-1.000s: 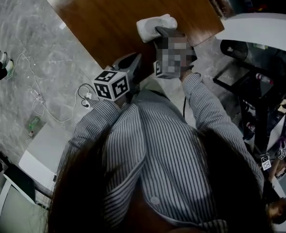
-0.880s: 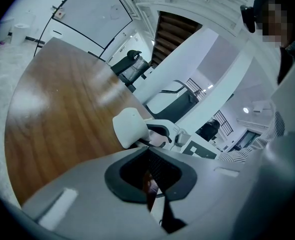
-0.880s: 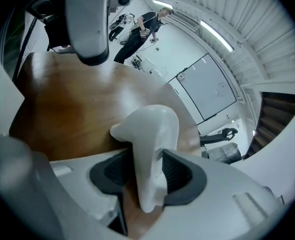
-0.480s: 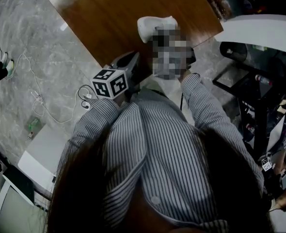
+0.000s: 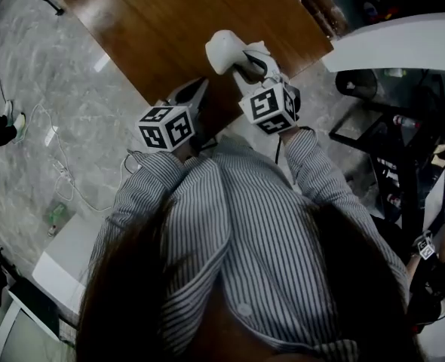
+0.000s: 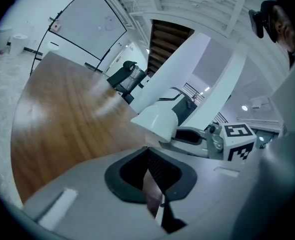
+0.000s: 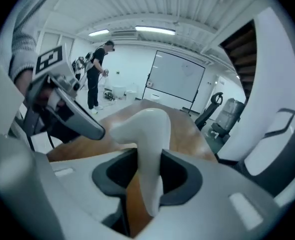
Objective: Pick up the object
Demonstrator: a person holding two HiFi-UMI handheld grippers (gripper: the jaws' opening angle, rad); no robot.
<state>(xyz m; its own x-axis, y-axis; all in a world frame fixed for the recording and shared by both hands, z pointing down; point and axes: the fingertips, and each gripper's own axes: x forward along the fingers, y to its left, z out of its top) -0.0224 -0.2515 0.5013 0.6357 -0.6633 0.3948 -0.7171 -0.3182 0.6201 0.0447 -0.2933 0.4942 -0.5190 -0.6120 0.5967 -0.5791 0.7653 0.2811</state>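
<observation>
Closing on the white object (image 5: 224,50) near the edge of the wooden surface (image 5: 162,21), the right gripper (image 5: 249,65) faces bare wood; the left gripper (image 5: 194,90) is pressed together, empty; the object's underside is hidden

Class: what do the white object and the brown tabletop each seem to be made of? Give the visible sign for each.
The white object is probably moulded plastic, possibly glazed ceramic: it has smooth, seamless curves with a soft sheen. The tabletop looks like wood or wood-look laminate with a semi-gloss finish: it shows streaky brown grain and pale reflections of light.
</observation>
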